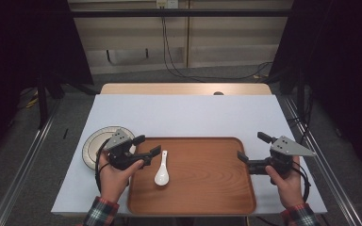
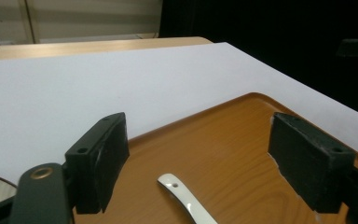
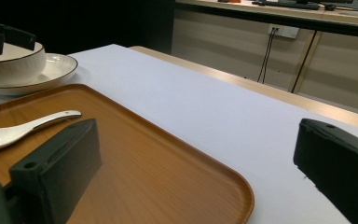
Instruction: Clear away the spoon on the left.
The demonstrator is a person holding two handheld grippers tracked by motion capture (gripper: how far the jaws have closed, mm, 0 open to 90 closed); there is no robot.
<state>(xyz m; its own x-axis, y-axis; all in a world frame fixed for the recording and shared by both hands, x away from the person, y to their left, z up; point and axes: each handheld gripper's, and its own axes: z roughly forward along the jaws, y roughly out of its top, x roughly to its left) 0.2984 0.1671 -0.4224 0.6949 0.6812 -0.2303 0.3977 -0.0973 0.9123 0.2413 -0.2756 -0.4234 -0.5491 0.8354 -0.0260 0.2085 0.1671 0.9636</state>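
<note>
A: Containers?
B: Wooden tray [image 1: 202, 188] at the table's [image 1: 184, 113] near edge, centre. One white spoon [image 1: 161, 172] lies in its left part, bowl end toward the person, handle pointing away. Rest of the tray is bare wood.
A: Anything else?
B: White plate [image 1: 90, 143] with a dark rim on the table just left of the tray. From the right gripper view a white bowl [image 3: 10, 63] sits on that plate; can't see inside it.
A: Left hand-held gripper?
B: Left hand-held gripper [image 1: 148, 146] is over the tray's far-left corner, jaws spread wide, holding nothing. The spoon handle lies just below and between them in the left gripper view, apparently untouched. The gripper body hangs above the plate's right side.
A: Right one?
B: Right hand-held gripper [image 1: 250, 146] straddles the tray's right edge, jaws spread, empty. Spoon is well apart from it, across the tray.
</note>
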